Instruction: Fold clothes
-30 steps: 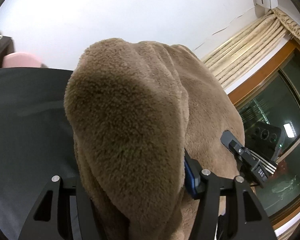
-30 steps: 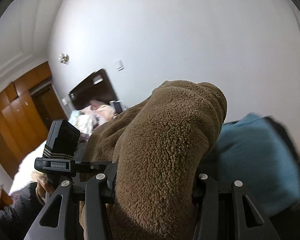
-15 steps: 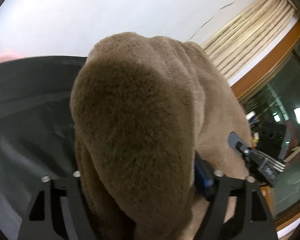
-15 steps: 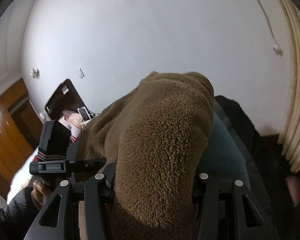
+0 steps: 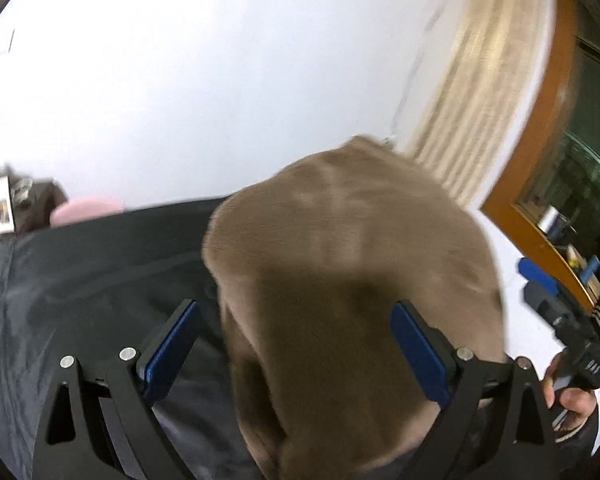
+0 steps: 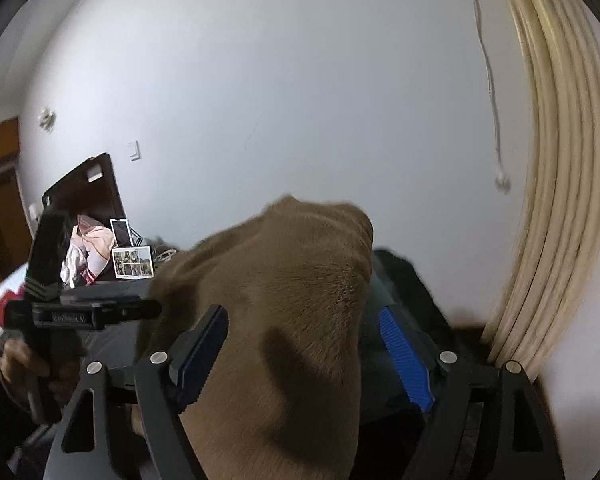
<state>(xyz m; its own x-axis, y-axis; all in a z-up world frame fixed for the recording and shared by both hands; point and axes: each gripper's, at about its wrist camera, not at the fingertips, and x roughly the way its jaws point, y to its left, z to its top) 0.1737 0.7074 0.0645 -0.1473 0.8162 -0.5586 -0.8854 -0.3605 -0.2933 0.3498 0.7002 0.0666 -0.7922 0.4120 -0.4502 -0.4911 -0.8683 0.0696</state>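
In the left wrist view, the left gripper (image 5: 296, 344) has its fingers (image 5: 172, 344) spread wide. The brown fleece garment (image 5: 340, 300) lies between the blue pads; it touches the right pad, but a gap shows on the left side, so nothing is pinched. The garment is blurred and bunched in a thick fold. Behind it there is a dark grey cloth (image 5: 80, 280) that covers the surface, and on the far left a pink thing (image 5: 88, 210) lies at its edge. On the right side the other gripper (image 5: 572, 340) is visible, held by a hand (image 5: 572, 396). Farther away stand the white wall, the cream curtain (image 5: 480, 100) and the wooden window frame (image 5: 540, 200).

In the right wrist view, the right gripper (image 6: 304, 356) also has its fingers (image 6: 204, 348) spread apart, and the same fleece (image 6: 292, 320) passes between them without being squeezed. A teal cloth (image 6: 378, 292) shows just behind the fleece. On the left the other gripper (image 6: 60, 300) is near. Far behind are a dark headboard (image 6: 88, 184) and some photo cards (image 6: 132, 262).
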